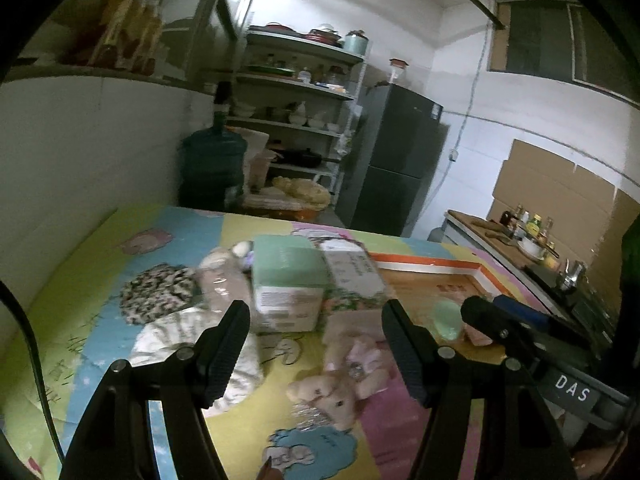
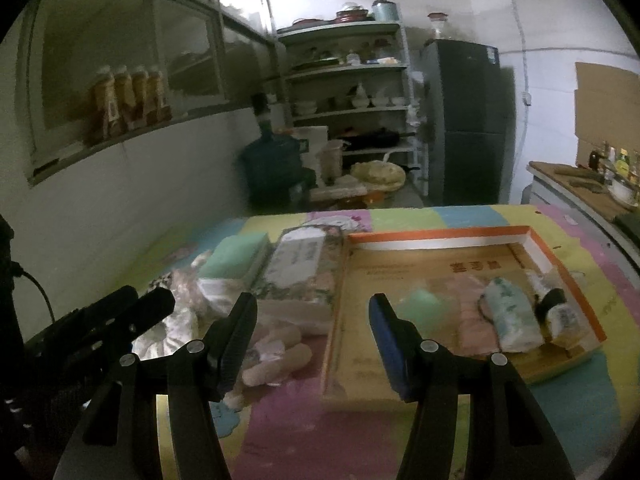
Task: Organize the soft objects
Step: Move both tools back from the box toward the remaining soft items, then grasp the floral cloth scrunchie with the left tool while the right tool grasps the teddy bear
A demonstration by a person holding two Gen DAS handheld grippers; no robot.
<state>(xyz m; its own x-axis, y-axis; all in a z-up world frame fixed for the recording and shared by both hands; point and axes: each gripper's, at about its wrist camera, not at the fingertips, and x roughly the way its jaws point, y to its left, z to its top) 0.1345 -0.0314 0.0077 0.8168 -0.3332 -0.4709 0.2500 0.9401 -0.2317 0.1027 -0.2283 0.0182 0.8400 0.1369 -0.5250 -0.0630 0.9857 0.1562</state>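
A beige teddy bear (image 1: 340, 380) lies on the colourful mat, just below and ahead of my left gripper (image 1: 316, 314), which is open and holds nothing. Behind the bear stand a green tissue pack (image 1: 286, 280) and a floral tissue pack (image 1: 354, 274). To their left lie a leopard-print cloth (image 1: 156, 296) and a white striped cloth (image 1: 180, 336). My right gripper (image 2: 313, 304) is open and empty, hovering between the teddy bear (image 2: 272, 354) and the orange-rimmed box (image 2: 440, 236). Inside the box lie a green soft piece (image 2: 424, 310), a pink cloth (image 2: 476, 320) and a white-green roll (image 2: 514, 316).
A white wall borders the mat on the left. Beyond the mat stand a water jug (image 1: 214, 160), a shelf rack with dishes (image 1: 300, 92) and a dark fridge (image 1: 396, 160). A counter with bottles (image 1: 528, 232) runs along the right.
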